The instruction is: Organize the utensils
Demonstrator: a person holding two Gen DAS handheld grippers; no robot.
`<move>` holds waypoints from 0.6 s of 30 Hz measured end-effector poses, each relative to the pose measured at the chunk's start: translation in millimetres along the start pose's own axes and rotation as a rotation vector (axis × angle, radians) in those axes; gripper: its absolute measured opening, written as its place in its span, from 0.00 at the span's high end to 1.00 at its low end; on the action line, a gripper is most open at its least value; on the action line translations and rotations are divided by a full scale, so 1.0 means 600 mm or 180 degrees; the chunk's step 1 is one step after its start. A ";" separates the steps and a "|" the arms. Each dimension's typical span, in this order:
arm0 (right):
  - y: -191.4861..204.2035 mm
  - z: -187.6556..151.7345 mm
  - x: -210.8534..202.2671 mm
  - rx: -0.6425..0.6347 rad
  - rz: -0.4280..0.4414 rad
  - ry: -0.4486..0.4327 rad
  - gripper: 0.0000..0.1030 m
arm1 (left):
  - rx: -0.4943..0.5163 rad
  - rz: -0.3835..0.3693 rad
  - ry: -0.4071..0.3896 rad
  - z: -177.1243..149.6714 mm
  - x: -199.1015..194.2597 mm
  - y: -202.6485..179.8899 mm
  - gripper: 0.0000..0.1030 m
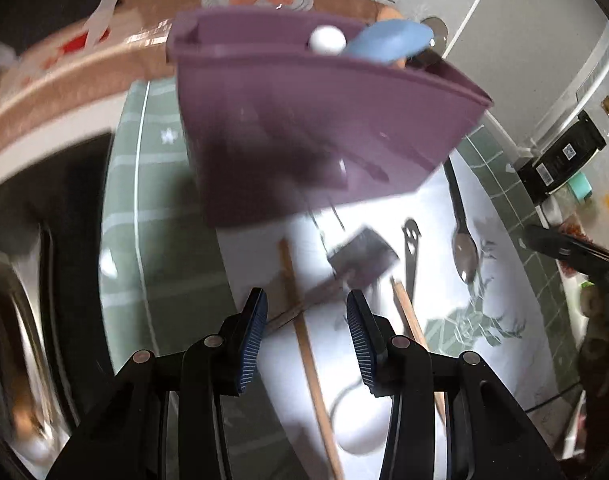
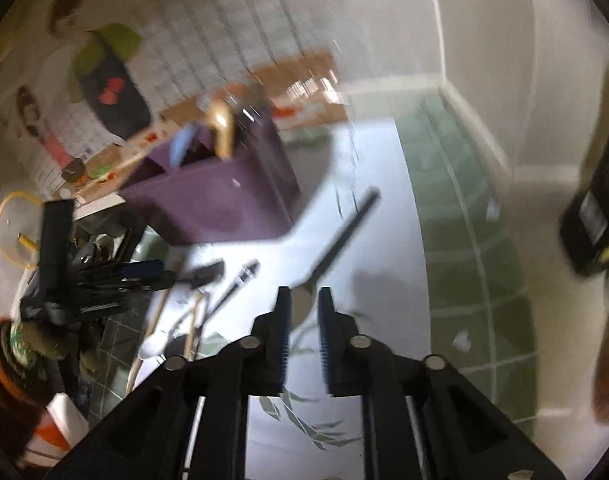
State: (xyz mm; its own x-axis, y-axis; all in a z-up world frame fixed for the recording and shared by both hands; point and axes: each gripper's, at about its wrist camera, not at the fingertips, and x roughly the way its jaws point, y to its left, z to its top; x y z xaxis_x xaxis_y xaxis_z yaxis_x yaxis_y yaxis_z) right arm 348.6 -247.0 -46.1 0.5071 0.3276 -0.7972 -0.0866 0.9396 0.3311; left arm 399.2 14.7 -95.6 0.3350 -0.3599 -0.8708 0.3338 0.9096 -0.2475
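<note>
Utensils [image 1: 462, 246] lie scattered at lower centre, below the purple caddy [image 1: 304, 120] — left gripper [image 1: 306, 340] spread and empty, right gripper [image 2: 304, 332] parted over a spoon [image 2: 336, 240], apparently lining up pickups.

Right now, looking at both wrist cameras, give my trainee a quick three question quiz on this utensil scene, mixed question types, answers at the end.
1. True or false: the left gripper holds a wooden chopstick.
2. Which colour is the utensil holder? A green, B purple, C white.
3. Which utensil lies just ahead of the right gripper?

Key
1. False. Its jaws stand open; the chopstick lies on the mat below them.
2. B, purple; a blue handle sticks out of it.
3. The metal spoon with a dark handle; its bowl shows between the open jaws, not gripped.
</note>
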 end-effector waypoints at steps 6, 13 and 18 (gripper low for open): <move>-0.009 0.020 0.066 0.0096 -0.0145 0.0148 0.77 | -0.0134 -0.0143 0.0077 -0.052 -0.012 -0.037 0.58; 0.024 0.072 0.132 0.0032 -0.0520 0.0121 0.77 | -0.0221 0.0055 -0.0096 -0.057 -0.036 -0.056 0.58; 0.043 0.070 0.143 -0.0163 -0.0658 0.0055 0.76 | -0.0285 0.0276 -0.0213 -0.011 -0.022 -0.047 0.58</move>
State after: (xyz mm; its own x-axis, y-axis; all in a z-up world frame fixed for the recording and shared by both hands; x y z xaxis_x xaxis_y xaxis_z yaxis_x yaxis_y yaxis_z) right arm 426.1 -199.0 -84.7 0.5038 0.1286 -0.8542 -0.0260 0.9907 0.1338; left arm 379.7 -4.8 -79.8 0.4181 -0.2894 -0.8611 0.2220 0.9517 -0.2120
